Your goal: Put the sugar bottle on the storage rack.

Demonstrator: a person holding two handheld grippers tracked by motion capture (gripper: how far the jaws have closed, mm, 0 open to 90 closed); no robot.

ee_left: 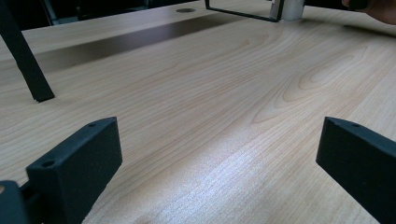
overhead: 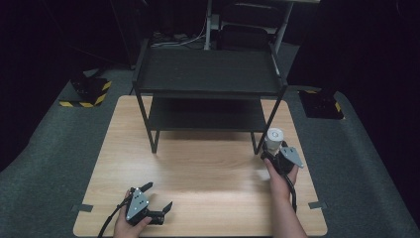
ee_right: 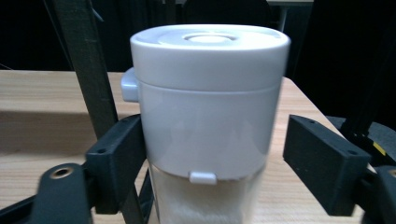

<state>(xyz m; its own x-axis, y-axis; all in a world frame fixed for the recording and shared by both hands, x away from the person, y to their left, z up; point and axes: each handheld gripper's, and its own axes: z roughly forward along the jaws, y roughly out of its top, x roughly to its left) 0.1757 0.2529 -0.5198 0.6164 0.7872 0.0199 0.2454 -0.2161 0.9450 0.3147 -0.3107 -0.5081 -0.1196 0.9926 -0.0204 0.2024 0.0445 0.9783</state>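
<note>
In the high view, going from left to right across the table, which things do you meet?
Left gripper → black metal shelf rack → white-lidded canister, with the right gripper around it.

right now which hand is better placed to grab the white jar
Right. The right tool already has its open jaws around the white jar; the left tool sits open at the table's near edge, far from it.

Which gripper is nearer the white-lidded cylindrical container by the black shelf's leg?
Right. The right gripper has its jaws on either side of the white-lidded cylindrical container, a gap showing on one side. The left gripper sits open at the table's near edge, far across from it.
</note>
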